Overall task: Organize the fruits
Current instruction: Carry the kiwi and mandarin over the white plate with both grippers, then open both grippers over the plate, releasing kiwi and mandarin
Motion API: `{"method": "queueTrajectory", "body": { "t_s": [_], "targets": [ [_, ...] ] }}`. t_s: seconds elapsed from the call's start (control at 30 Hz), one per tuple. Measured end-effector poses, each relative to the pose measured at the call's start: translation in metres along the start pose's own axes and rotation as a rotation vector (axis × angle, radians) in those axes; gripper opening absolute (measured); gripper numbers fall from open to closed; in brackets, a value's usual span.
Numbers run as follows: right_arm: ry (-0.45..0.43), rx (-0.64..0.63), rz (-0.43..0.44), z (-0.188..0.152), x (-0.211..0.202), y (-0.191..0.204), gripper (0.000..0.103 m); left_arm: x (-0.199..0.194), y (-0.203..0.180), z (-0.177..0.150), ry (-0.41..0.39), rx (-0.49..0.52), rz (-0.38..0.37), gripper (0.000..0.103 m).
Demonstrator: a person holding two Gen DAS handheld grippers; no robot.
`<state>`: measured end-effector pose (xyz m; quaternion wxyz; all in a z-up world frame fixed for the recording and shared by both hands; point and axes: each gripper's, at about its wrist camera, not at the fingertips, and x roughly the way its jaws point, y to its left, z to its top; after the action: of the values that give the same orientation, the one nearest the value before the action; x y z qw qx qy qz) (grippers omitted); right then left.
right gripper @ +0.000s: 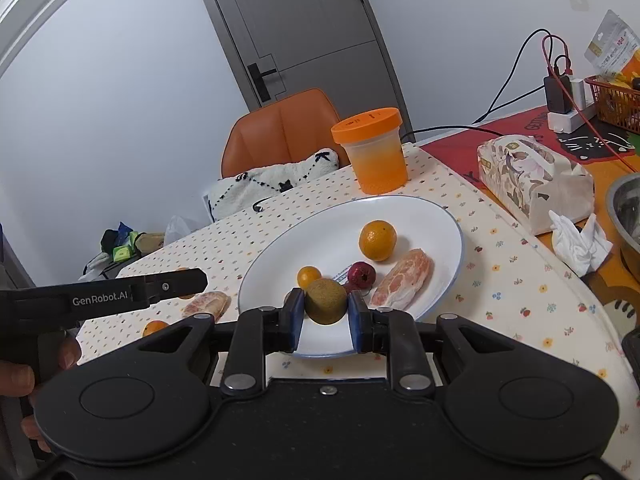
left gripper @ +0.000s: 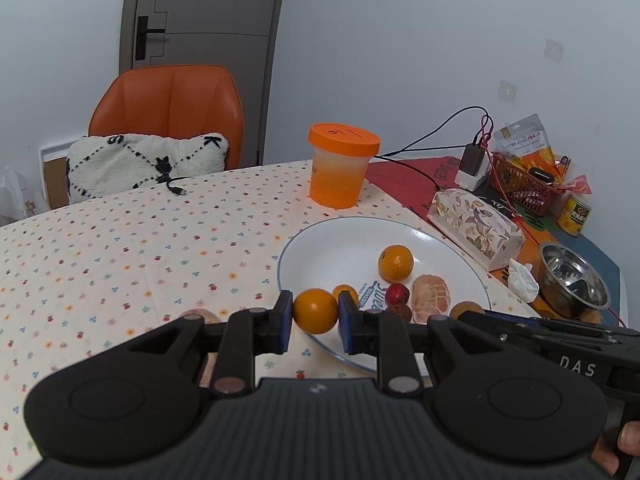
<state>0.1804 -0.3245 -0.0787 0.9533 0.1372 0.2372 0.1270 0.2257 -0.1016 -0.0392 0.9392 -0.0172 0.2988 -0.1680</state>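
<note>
- Left wrist view: left gripper (left gripper: pixel 315 318) pinching an orange (left gripper: pixel 315 311) between blue pads, held over the near rim of the plate (left gripper: pixel 320 240).
- Right wrist view: right gripper (right gripper: pixel 325 314) clamped on a kiwi (right gripper: pixel 326 301), over the plate's near edge.
- On the plate: a larger orange fruit (right gripper: pixel 377 240), a small orange one (right gripper: pixel 309 277), a red fruit (right gripper: pixel 361 273), a peeled pink segment (right gripper: pixel 401 279) lying toward the right side.
- Off the plate, on the dotted tablecloth (right gripper: pixel 500 280): a second peeled segment (right gripper: pixel 206 305) and a small orange fruit (right gripper: pixel 155 327) to the left, below the left gripper's body.
- Beyond the plate: tub (left gripper: pixel 342 164) with orange lid, upright.
- Right of the plate: floral tissue pack (left gripper: pixel 474 226), crumpled tissue (left gripper: pixel 522 280), steel bowl (left gripper: pixel 574 280), red basket (left gripper: pixel 524 186).
- Far side: orange chair (left gripper: pixel 168 108) with a cushion (left gripper: pixel 146 164).
</note>
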Motion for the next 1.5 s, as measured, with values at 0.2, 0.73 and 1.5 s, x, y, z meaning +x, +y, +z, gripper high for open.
{"method": "queueTrajectory", "body": {
  "t_s": [0.2, 0.73, 1.5],
  "targets": [
    [0.011, 0.014, -0.003, 0.000, 0.010, -0.006, 0.022, 0.013, -0.005, 0.002, 0.014, 0.003, -0.012, 0.022],
    [0.007, 0.030, -0.018, -0.005, 0.011, -0.015, 0.042, 0.023, -0.018, 0.007, 0.016, 0.008, -0.067, 0.027],
    [-0.015, 0.012, -0.010, -0.008, -0.010, 0.005, 0.071, -0.024, 0.023, -0.006, -0.036, -0.051, 0.063, 0.092]
  ]
}}
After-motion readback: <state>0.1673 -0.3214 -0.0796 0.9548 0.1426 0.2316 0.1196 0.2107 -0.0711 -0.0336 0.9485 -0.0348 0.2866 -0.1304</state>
